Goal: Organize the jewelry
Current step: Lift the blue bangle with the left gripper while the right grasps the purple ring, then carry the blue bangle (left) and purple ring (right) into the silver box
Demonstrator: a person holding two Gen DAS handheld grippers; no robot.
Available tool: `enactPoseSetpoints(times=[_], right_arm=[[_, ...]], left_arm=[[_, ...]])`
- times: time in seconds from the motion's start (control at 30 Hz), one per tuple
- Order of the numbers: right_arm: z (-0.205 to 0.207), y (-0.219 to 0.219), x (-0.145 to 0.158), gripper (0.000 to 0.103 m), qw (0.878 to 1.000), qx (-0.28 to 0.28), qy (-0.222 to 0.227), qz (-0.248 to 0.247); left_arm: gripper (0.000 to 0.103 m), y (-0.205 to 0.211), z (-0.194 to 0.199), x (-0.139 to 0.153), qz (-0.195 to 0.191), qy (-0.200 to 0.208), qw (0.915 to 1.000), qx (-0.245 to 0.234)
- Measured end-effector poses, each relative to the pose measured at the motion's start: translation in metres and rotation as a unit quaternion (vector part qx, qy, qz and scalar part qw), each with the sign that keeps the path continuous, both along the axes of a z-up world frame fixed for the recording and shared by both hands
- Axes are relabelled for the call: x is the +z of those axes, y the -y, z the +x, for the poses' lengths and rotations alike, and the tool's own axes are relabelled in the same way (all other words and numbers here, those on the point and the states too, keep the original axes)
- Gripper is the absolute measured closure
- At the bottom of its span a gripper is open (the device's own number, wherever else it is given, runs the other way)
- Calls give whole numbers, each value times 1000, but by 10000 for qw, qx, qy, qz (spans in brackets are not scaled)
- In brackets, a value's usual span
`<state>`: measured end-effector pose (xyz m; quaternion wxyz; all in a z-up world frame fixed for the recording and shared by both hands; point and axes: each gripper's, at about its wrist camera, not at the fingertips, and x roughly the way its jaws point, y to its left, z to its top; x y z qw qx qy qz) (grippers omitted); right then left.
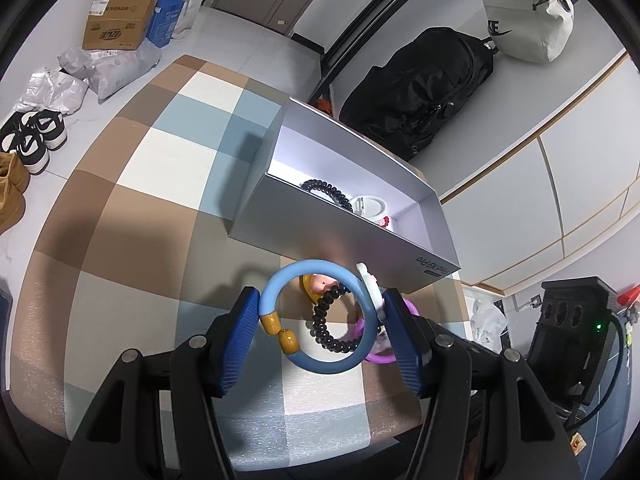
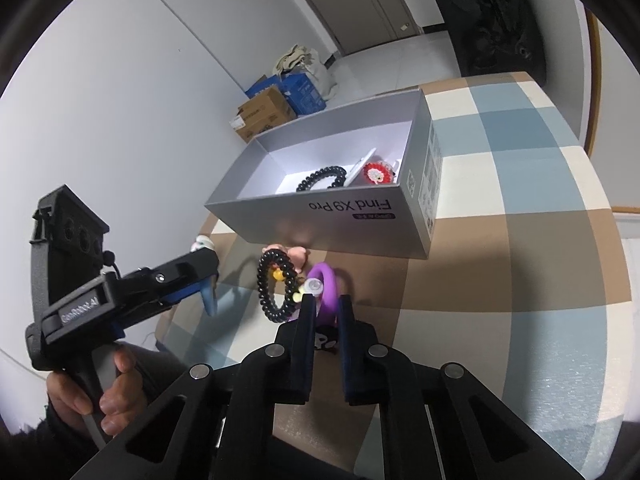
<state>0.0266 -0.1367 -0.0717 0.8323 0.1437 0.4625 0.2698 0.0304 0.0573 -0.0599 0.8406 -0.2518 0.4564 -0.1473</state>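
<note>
My left gripper [image 1: 322,294] is shut on a light blue ring bracelet [image 1: 316,366] with two yellow beads and a white charm [image 1: 366,276], held a little above the mat in front of the silver box [image 1: 344,236]. Below it lie a black bead bracelet [image 1: 320,320] and a pink figure [image 1: 320,282]. In the right wrist view my right gripper [image 2: 326,300] is shut on a purple ring [image 2: 326,280], low over the mat, with the black bead bracelet [image 2: 266,292] just left of it. The silver box [image 2: 340,216] holds another black bracelet [image 2: 322,176] and a red-and-white piece [image 2: 378,174].
A checked blue, brown and cream mat [image 1: 152,184] covers the surface. A person's hand [image 2: 116,384] grips the left gripper's handle [image 2: 168,280]. A black backpack [image 1: 420,88], cardboard boxes [image 1: 120,20] and shoes [image 1: 32,140] lie around the mat.
</note>
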Motion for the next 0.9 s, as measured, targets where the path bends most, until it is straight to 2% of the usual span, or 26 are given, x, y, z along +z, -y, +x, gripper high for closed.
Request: enactPoseSetpoints(times=[0.1,0.13,0.3,0.43,0.5,0.57,0.6,0.63,0.7,0.9], right_arm=[[-1,6,6,97,9999,-86,89,73],[-1,9,7,103,9998,-120,99,110],[-2,23,14,103,9988,-305,145,360],[0,25,14,103,9987,-359,131,339],[2,26,9,100,9984,-366,-12,421],[4,28,6,99,9982,-511,-57,301],[5,30,5,92,9979,-570,-85,298],[8,32,1,77,9974,-596,-199,347],[12,33,-5,63,9965,-589,-401,444],[19,26,-19,64,9952,-486,-662,529]], left_arm=[[46,1,0,0,5,9,10000,5],[46,1,-1,0,13,14,10000,1],[46,6,-1,0,86,20,10000,-44],[46,8,-2,0,144,17,9999,-55],[46,8,-2,0,154,5,9999,-58],[46,9,-1,0,177,-2,9998,-62],[46,9,-2,-1,179,-8,9998,-63],[46,9,-1,-1,181,-17,9998,-61],[46,9,-1,-1,181,-28,9998,-63],[46,10,1,-2,161,-52,9998,-94]])
